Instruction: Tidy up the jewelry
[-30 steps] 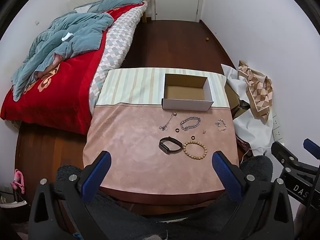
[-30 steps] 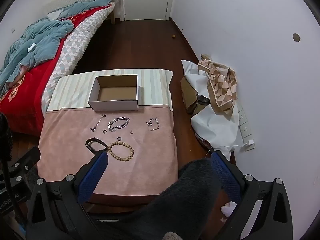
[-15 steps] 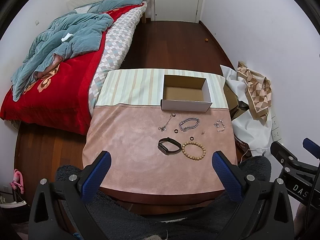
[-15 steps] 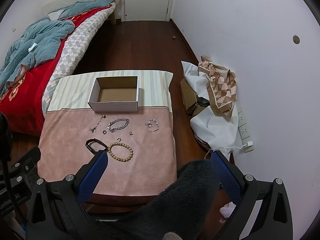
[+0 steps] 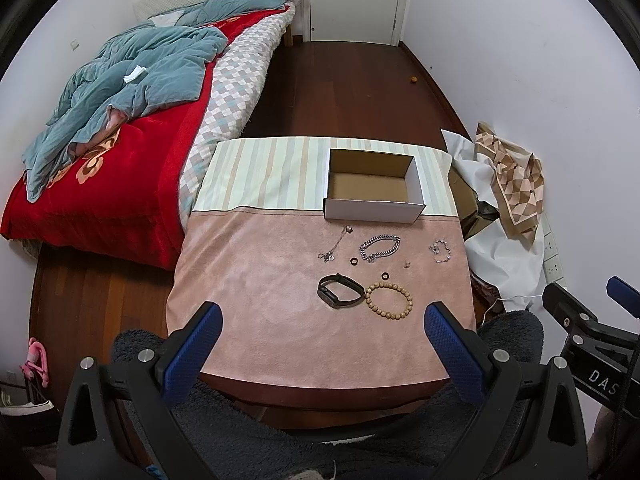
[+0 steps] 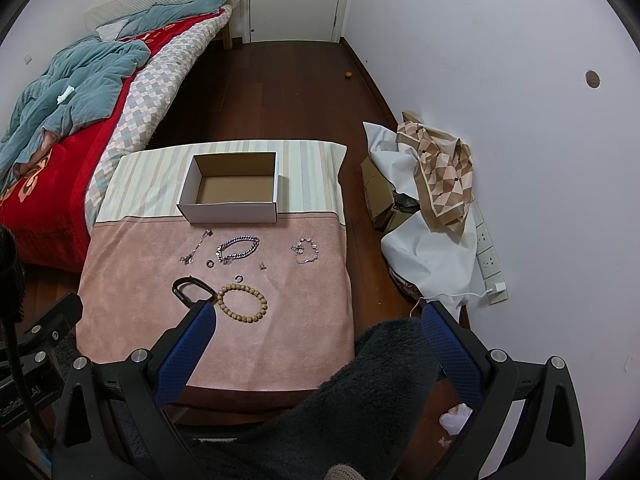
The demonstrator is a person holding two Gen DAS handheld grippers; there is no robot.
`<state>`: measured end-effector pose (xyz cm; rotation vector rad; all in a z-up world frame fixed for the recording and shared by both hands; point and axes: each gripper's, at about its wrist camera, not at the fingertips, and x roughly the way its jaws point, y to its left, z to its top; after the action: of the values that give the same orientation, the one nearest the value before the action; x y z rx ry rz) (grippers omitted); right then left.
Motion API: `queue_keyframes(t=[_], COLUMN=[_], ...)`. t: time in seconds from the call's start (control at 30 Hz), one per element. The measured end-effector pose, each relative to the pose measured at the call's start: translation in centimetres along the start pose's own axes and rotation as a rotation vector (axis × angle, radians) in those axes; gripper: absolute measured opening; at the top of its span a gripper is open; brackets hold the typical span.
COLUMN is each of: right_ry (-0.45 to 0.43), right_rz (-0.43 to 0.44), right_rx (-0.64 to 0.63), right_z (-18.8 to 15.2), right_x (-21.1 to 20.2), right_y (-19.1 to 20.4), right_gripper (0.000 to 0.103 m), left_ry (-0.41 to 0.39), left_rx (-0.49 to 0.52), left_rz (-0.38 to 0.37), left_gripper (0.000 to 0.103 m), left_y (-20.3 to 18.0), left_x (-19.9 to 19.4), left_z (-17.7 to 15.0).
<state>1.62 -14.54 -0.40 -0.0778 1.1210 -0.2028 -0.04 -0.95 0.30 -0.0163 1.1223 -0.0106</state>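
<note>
Left gripper [image 5: 322,322] and right gripper [image 6: 318,322]: fingers spread wide, empty, held back from the surface [image 5: 256,320]. Jewelry lies loose ahead of the empty cardboard box [image 5: 374,188]. Left to right: thin chain [image 5: 335,245], black band [image 5: 339,291], silver link bracelet [image 5: 379,245], wooden bead bracelet [image 5: 389,302], small silver bracelet [image 5: 441,251]. Judged light, limp, slippery; pinch across a strand. Legible writing: "DAS", partial

My tongs' pads [image 5: 193,350] are blue on black frames. The table cloth [image 5: 280,280] is mottled pink with a pale green-and-beige striped band. The cardboard box [image 5: 374,210] is white outside, brown inside. The bead bracelet [image 5: 389,300] is tan, the wristband [image 5: 339,290] black.
</note>
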Motion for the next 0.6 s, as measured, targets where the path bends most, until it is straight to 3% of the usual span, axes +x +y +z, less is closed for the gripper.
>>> queue_keyframes(t=[0.6], right_ry=[0.004], right_rz=[0.003], right_rx=[-0.012], right_z=[-0.71], right_x=[-0.44], right_y=[0.77], right_gripper=[0.103], left_ry=[-0.008], left_rx=[0.002], left_rz=[-0.002], left_gripper=[0.103], left_y=[-0.18], left_x=[-0.31], left_z=[-0.03])
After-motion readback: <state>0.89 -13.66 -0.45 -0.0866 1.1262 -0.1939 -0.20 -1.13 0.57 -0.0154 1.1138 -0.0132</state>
